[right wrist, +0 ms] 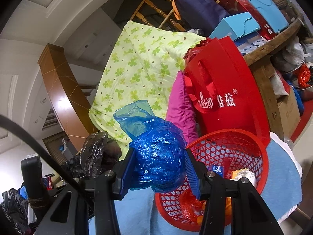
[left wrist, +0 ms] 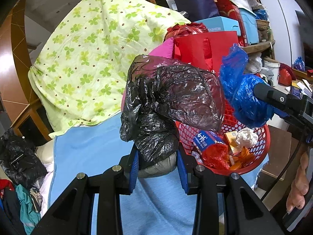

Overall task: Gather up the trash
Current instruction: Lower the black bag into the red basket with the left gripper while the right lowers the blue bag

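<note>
The red basket (left wrist: 260,146) sits on a light blue cloth (left wrist: 88,148) and serves as the landmark here. Inside it lie a blue packet (left wrist: 203,140), a crumpled white tissue (left wrist: 246,137), a red wrapper (left wrist: 215,155) and orange scraps (left wrist: 241,157).

The left gripper (left wrist: 157,168) hangs just to the left of the basket, its jaws pinched narrow on a crumpled black plastic bag (left wrist: 166,101). The bag bulges up and over the basket's left rim; a grey lump shows at its bottom between the blue pads (left wrist: 183,174).

The right gripper (right wrist: 159,171) is above the basket's near-left rim in its own view, jaws closed on a wadded blue plastic bag (right wrist: 158,152), whose loose end sticks up. In the left view this blue bag hangs over the basket's right side, and a hand (left wrist: 299,186) shows on the grip below it.

Behind the basket stands a red shopping bag (right wrist: 221,90) with white lettering, a pink cushion (right wrist: 180,105) beside it, and a green clover-print quilt (left wrist: 93,49) behind and to the left.
</note>
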A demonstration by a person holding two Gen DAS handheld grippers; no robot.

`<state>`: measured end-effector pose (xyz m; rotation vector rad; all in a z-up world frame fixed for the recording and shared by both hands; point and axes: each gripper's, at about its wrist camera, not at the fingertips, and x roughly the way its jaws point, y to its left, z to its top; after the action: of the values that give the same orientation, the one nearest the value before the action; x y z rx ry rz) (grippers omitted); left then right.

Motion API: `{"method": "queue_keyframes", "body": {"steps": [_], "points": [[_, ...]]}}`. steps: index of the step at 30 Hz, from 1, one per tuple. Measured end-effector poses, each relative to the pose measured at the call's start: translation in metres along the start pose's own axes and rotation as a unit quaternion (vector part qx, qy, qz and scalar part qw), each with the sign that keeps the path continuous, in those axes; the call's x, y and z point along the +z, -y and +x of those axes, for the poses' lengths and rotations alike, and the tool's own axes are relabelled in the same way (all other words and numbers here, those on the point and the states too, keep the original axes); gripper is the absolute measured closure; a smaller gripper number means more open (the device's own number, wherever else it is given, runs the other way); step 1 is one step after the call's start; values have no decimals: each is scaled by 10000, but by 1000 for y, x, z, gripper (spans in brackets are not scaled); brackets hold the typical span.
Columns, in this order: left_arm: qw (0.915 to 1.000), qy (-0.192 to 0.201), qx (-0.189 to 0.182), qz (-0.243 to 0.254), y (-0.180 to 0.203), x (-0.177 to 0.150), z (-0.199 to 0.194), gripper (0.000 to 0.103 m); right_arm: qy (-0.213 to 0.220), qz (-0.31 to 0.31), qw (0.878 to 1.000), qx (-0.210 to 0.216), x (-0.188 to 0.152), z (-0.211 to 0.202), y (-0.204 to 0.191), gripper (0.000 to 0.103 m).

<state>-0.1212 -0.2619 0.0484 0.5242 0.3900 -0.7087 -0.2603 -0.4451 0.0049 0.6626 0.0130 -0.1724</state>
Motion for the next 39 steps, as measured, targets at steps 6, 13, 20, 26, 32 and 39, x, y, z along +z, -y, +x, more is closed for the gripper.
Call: {"method": "queue_keyframes", "body": {"steps": [6, 13, 20, 26, 32, 39], "points": [[9999, -6, -129, 17, 8, 3, 7, 65, 58, 103, 9999, -73, 2, -6, 7, 51], [9996, -22, -268, 52, 18, 8, 14, 65, 135, 213, 9996, -134, 5, -11, 15, 51], [9992, -24, -391, 79, 26, 11, 20, 65, 193, 310, 9991, -203, 7, -16, 21, 51], [9988, -54, -482, 118, 32, 13, 25, 65, 230, 414, 9985, -270, 9, -21, 28, 51], [9983, -80, -558, 157, 39, 15, 30, 65, 240, 521, 9979, -296, 10, -23, 34, 51], [9977, -130, -631, 189, 45, 16, 36, 65, 264, 711, 9967, -280, 11, -26, 41, 51]]}}
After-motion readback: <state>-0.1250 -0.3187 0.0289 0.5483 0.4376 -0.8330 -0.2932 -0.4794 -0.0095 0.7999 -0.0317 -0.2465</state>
